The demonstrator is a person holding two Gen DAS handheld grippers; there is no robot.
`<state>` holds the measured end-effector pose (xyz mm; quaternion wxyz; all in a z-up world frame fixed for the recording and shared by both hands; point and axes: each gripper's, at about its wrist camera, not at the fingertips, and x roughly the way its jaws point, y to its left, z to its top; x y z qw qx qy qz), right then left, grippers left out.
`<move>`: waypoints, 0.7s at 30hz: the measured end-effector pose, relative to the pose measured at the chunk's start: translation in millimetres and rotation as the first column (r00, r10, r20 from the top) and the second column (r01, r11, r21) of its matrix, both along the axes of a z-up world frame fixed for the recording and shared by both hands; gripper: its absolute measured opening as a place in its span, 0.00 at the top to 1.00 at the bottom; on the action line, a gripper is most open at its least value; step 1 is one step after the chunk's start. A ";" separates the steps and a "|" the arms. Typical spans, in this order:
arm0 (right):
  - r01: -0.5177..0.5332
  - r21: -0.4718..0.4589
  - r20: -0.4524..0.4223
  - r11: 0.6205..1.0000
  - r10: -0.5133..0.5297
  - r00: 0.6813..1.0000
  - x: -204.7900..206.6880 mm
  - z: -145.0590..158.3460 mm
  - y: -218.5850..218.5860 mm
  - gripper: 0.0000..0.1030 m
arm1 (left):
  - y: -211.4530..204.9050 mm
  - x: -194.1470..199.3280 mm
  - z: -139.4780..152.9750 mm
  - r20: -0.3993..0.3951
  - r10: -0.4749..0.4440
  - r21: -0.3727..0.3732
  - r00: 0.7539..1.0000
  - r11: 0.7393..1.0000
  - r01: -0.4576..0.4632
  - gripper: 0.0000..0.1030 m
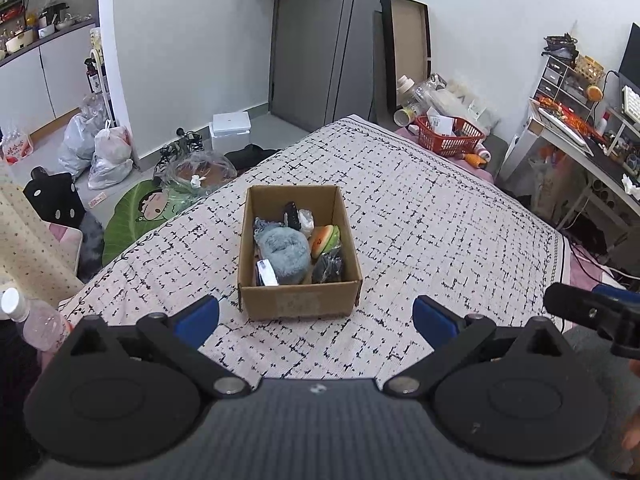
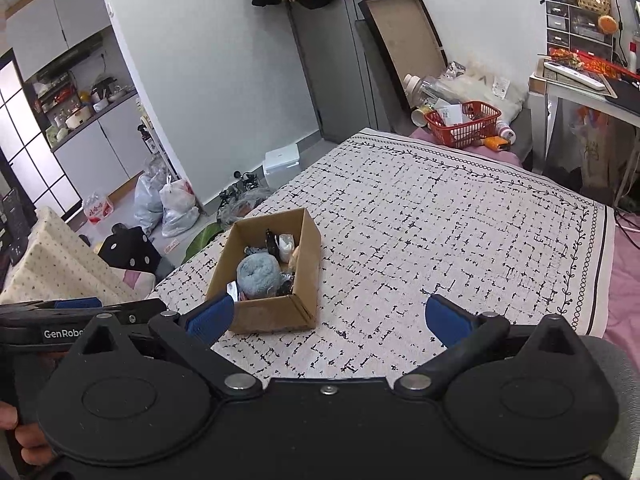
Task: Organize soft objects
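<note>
Box (image 1: 300, 248) mid-bed (image 1: 440, 216) toward its left edge, soft items gathered inside for sorting; my left gripper (image 1: 316, 316) and right gripper (image 2: 328, 320) gape wide, empty, poised short of it.

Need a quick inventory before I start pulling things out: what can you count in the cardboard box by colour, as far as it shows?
Cardboard box, visible items only; some overlap, so more may be hidden.
Grey-blue fluffy: 1, the plush
Orange and green: 1, the fruit-slice toy
Black: 2, the upright piece and the bundle
White: 2, the wad and the tag
Total: 6
</note>
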<state>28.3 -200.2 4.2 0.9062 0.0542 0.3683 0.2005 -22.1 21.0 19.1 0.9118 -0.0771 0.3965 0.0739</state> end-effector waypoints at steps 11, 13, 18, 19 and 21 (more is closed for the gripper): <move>-0.031 -0.021 0.011 0.999 0.031 0.999 -7.5 4.4 8.8 0.00 | 4.5 -12.1 4.3 0.003 0.007 0.023 1.000 1.000 -0.007 0.01; -0.033 -0.023 0.012 0.999 0.033 0.999 -8.8 5.7 10.3 0.00 | 4.4 -12.7 4.4 0.002 0.007 0.023 1.000 1.000 -0.007 0.01; -0.032 -0.029 0.021 0.999 0.032 0.999 -11.4 8.0 10.8 0.00 | 7.1 -16.3 6.0 0.009 0.007 0.028 1.000 1.000 -0.008 0.01; -0.030 -0.030 0.022 0.999 0.030 0.999 -11.5 8.4 10.8 0.00 | 7.9 -17.6 6.6 0.011 0.008 0.028 1.000 1.000 -0.008 0.01; -0.027 -0.027 0.022 0.999 0.028 0.999 -11.7 8.9 11.1 0.00 | 8.8 -18.9 7.2 0.012 0.008 0.029 1.000 1.000 -0.009 0.01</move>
